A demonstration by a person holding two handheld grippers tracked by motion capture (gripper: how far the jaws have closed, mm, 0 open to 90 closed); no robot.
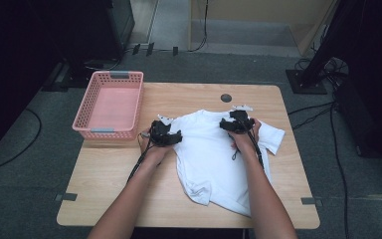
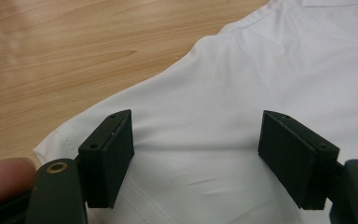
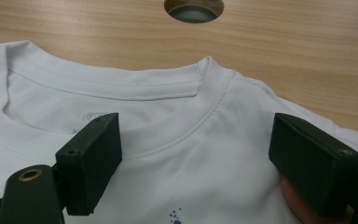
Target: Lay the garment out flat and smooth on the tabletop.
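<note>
A white T-shirt [image 1: 214, 154] lies spread on the wooden table [image 1: 109, 169], its collar [image 3: 135, 88] toward the far edge and a small blue print below it. My left gripper [image 1: 171, 135] hovers at the shirt's left shoulder [image 2: 205, 88]; its jaws stand wide apart over the cloth and grip nothing. My right gripper [image 1: 237, 121] is over the shirt just below the collar, its jaws wide apart, with flat fabric between them and no pinch. In the left gripper view the sleeve hem [image 2: 60, 135] lies at the lower left.
A pink plastic basket [image 1: 110, 103] stands at the table's far left corner. A round cable hole [image 1: 226, 97] sits in the tabletop beyond the collar. Bare wood runs along the left and near sides. Cables and a dark stand crowd the floor on the right.
</note>
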